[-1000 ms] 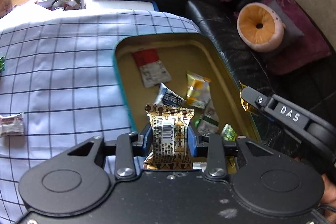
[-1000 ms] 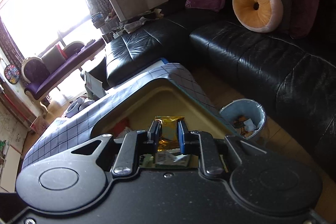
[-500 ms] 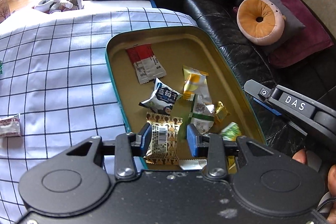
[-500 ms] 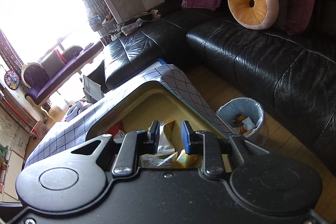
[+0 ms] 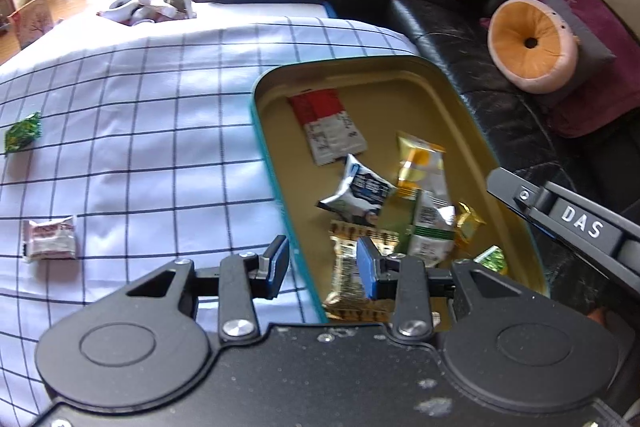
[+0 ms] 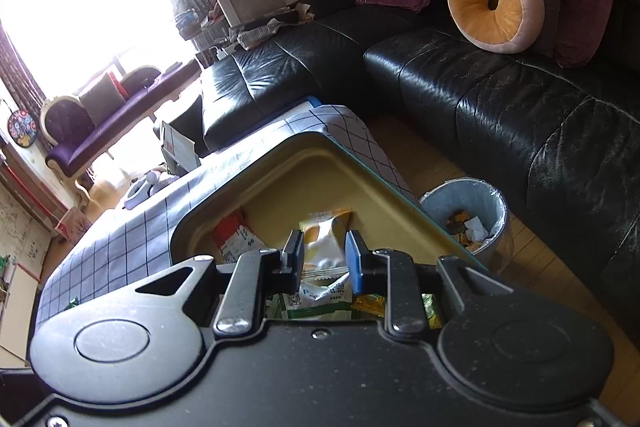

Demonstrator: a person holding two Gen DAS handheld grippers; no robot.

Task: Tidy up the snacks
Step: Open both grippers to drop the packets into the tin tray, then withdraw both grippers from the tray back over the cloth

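My left gripper [image 5: 322, 267] stands open, its fingers either side of the near-left rim of the teal tin tray [image 5: 272, 163]. A brown-gold packet [image 5: 346, 279] lies loose in the tray just behind the right finger. Further in lie a red-white packet [image 5: 326, 125], a blue-white one [image 5: 356, 193], a yellow one [image 5: 420, 163], a green-white one [image 5: 432, 227] and a small gold one [image 5: 468, 223]. My right gripper [image 6: 324, 259] is open above the tray [image 6: 360, 171], over the yellow packet [image 6: 326, 227], gripping nothing.
On the checked cloth [image 5: 160, 147] left of the tray lie a green candy [image 5: 22, 131] and a pink-white packet [image 5: 50, 239]. A black sofa [image 6: 480, 99] with cushions runs behind and to the right. A waste bin [image 6: 464, 215] stands on the floor beside the table.
The left gripper let go of the brown-gold packet, which now lies in the tray, and shifted left over the rim. The right gripper opened and dropped its gold packet into the tray.
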